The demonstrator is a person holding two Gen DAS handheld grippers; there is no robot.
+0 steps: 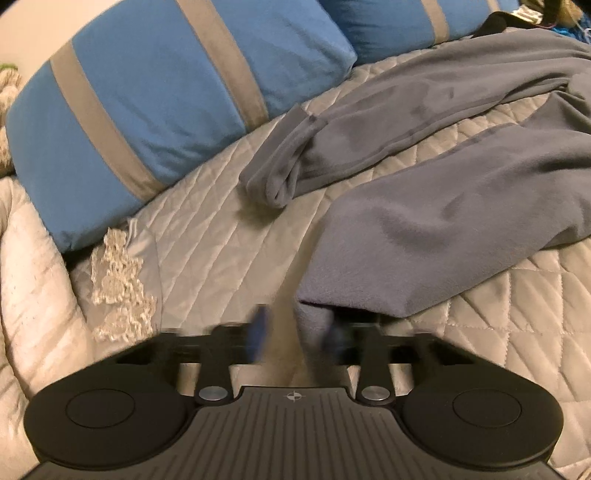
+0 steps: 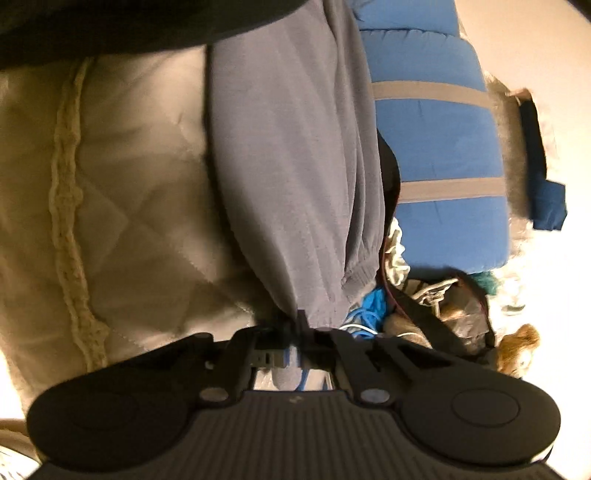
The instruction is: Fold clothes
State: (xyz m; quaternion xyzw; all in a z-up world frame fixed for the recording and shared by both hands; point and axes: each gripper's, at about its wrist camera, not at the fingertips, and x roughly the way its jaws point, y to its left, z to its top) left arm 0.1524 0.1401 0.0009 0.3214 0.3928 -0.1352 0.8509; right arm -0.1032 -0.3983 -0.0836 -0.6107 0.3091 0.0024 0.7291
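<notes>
Grey fleece trousers [image 1: 424, 221] lie spread on a quilted beige bedspread [image 1: 221, 240], both legs running toward the left wrist view. The far leg ends in a folded cuff [image 1: 273, 173]. The near leg's end hangs down between the blurred fingers of my left gripper [image 1: 295, 330]. It lies against the right finger [image 1: 334, 332], while bare bedspread shows between the cloth and the left finger [image 1: 260, 325]. In the right wrist view the same grey trousers [image 2: 295, 147] gather to a bunch in my right gripper [image 2: 301, 325], whose jaws are pinched shut on it beside a ribbed cuff [image 2: 360, 277].
Two blue pillows with grey stripes [image 1: 147, 110] lean along the head of the bed, one also beside the trousers [image 2: 443, 147]. A lace trim [image 1: 118, 280] lies by the left edge. Bags, blue cables and loose clutter [image 2: 424, 295] crowd the right. Something dark [image 2: 110, 26] fills the top.
</notes>
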